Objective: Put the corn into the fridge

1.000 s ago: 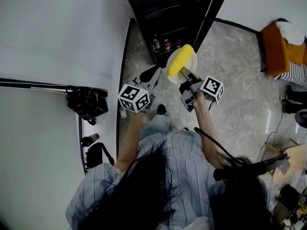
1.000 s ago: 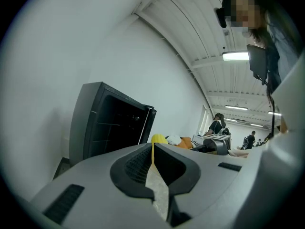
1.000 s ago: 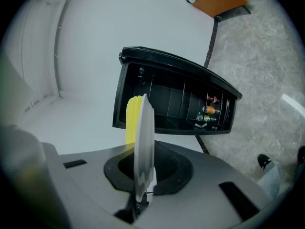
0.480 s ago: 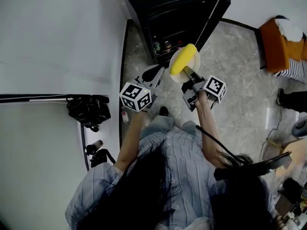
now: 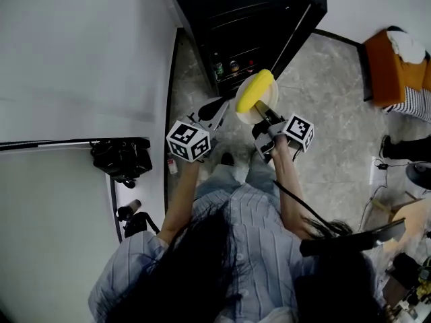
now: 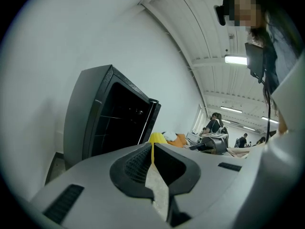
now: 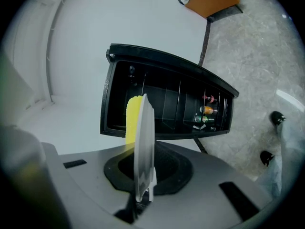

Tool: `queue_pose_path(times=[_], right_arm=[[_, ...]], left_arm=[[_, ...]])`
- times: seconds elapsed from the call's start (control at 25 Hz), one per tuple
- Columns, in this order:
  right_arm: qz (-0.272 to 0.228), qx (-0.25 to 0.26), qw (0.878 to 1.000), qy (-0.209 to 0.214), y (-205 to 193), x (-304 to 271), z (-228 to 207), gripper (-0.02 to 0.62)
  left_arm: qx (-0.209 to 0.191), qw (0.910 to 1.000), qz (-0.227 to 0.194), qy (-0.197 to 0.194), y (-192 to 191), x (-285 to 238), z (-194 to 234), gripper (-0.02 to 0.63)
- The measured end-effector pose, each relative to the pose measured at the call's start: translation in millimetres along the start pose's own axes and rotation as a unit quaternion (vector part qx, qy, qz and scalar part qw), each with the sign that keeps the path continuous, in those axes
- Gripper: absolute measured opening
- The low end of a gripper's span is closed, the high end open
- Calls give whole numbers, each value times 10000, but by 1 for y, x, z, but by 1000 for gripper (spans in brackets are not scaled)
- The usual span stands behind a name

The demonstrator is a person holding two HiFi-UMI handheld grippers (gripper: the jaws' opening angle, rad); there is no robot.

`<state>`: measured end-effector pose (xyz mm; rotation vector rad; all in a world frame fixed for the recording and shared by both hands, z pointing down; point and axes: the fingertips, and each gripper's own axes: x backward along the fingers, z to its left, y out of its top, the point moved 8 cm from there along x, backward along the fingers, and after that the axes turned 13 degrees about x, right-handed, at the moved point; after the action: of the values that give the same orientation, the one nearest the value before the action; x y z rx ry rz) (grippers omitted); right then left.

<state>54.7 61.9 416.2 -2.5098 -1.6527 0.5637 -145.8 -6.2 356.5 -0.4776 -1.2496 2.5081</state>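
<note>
The right gripper (image 5: 261, 113) has its jaws closed on the rim of a white plate (image 5: 269, 99). In the right gripper view the plate (image 7: 144, 142) stands edge-on between the jaws, its near rim clamped deep between the pads and the rest rising past the fingertips. The corn (image 5: 254, 90) lies on the plate just beyond the jaws. From this gripper's own camera the corn (image 7: 132, 116) shows on the left face of the plate, apart from the pads.

Straight ahead of the right jaws stands the black fridge (image 7: 167, 99), open, with dark wire shelves. Bottles (image 7: 206, 113) sit at its far right as those jaws see it. The corn is in front of the opening, not on any shelf.

The left gripper (image 5: 214, 106) is just beside the right one, on its left. Its jaws are together, with only a thin slit between the pads and nothing in them. In the left gripper view the jaws (image 6: 152, 149) meet at the tips. Through the slit and just above it a bit of the corn (image 6: 157, 138) shows ahead and slightly to the right. The fridge (image 6: 114, 113) stands ahead and to the left of these jaws.

In the head view the fridge (image 5: 236, 19) lies beyond both pairs of jaws, its door (image 5: 306, 9) swung out to the right and bottles (image 5: 232, 66) low inside. Both grippers are over a marbled floor (image 5: 330, 113).
</note>
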Motion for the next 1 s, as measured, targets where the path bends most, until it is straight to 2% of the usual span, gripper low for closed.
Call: queue_pose_path(times=[0.44, 0.68, 0.88, 1.0], right_arm=[[536, 56, 9985, 43, 63, -20, -33, 25], [765, 256, 9967, 94, 73, -28, -47, 25], [842, 338, 9958, 128, 79, -33, -57, 25], [872, 335, 9955, 144, 84, -41, -68, 25]], left_arm=[[229, 9980, -198, 557, -7, -50, 7, 15], [234, 9966, -342, 715, -20, -57, 13, 15], [118, 9967, -370, 707, -23, -62, 16, 15], [-52, 9972, -248, 701, -28, -69, 21, 15]])
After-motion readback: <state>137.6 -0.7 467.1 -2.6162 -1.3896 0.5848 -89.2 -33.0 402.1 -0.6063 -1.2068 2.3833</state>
